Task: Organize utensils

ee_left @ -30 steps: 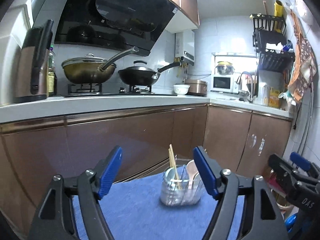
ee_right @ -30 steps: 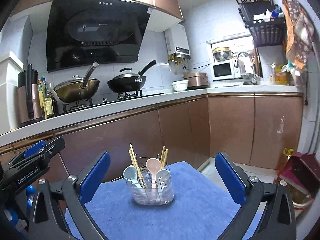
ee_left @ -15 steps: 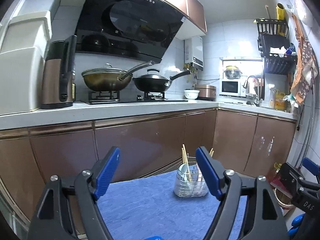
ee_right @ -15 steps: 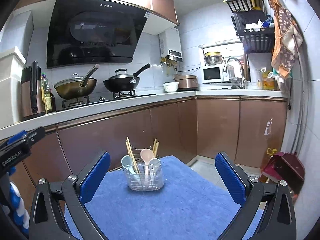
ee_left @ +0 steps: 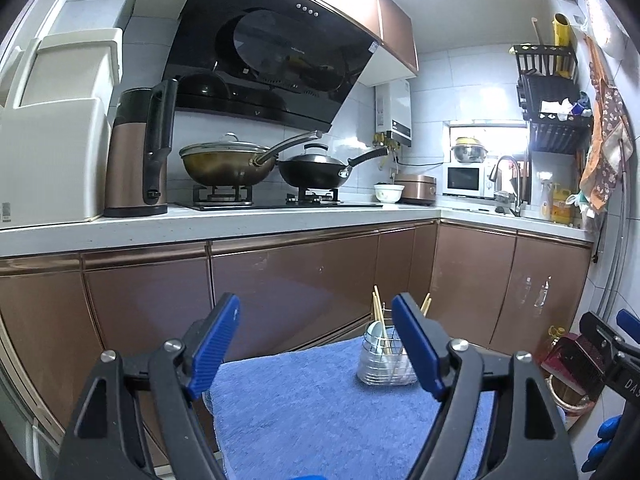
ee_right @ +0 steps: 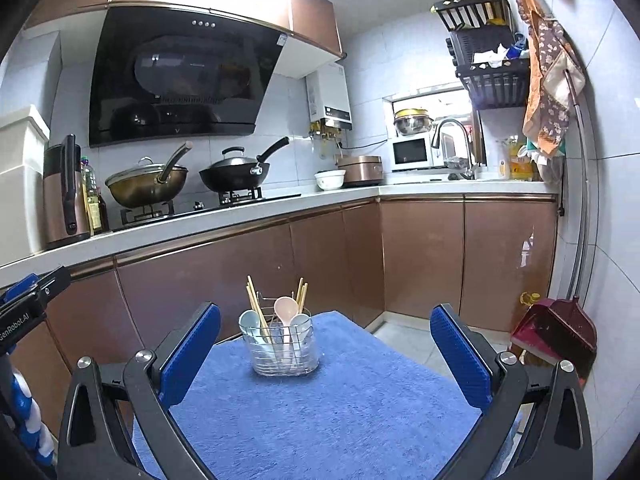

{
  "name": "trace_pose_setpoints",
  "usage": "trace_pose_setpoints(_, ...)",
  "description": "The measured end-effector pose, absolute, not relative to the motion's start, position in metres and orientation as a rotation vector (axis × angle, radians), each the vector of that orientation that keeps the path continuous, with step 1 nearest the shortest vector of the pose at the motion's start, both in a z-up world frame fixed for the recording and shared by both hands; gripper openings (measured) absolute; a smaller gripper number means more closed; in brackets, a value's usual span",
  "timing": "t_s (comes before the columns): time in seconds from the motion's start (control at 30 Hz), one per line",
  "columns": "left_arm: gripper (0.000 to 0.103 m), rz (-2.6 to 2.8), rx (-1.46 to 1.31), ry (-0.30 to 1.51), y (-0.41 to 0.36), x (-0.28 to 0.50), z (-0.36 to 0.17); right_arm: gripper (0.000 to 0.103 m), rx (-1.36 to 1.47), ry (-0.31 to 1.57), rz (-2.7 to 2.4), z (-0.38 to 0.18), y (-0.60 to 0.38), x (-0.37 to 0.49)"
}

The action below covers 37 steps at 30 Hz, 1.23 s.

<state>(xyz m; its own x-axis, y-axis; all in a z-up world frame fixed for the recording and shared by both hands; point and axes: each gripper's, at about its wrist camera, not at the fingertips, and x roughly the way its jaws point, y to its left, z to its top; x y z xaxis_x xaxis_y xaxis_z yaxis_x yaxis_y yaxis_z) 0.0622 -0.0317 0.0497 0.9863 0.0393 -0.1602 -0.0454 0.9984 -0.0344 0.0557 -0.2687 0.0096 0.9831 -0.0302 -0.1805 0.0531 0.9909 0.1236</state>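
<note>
A clear utensil holder with a wire frame [ee_right: 286, 346] stands on the blue towel [ee_right: 340, 412] covering a small table. It holds wooden chopsticks [ee_right: 255, 306], a pink spoon [ee_right: 285, 308] and pale blue spoons [ee_right: 249, 322]. In the left wrist view the holder [ee_left: 382, 360] is partly hidden by the right finger. My left gripper [ee_left: 316, 348] is open and empty, held back above the towel [ee_left: 312, 404]. My right gripper [ee_right: 326, 356] is open and empty, well short of the holder.
Brown cabinets [ee_right: 240, 272] and a white counter [ee_right: 208, 220] with two woks [ee_right: 148, 186], a kettle [ee_right: 66, 192] and a microwave [ee_right: 412, 152] run behind the table. A red dustpan [ee_right: 556, 330] stands on the floor at right.
Both grippers have drawn back and risen from the holder, which now looks smaller and farther. Both stay open and empty.
</note>
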Motion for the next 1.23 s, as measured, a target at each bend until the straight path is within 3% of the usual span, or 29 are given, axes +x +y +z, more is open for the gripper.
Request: trace_pose_setpoints(1.23, 0.077, 0.045, 0.013, 0.18, -0.042, 0.053, 0.045, 0.103, 0.075, 0.212, -0.068, 0.012, -0.263, 0.041)
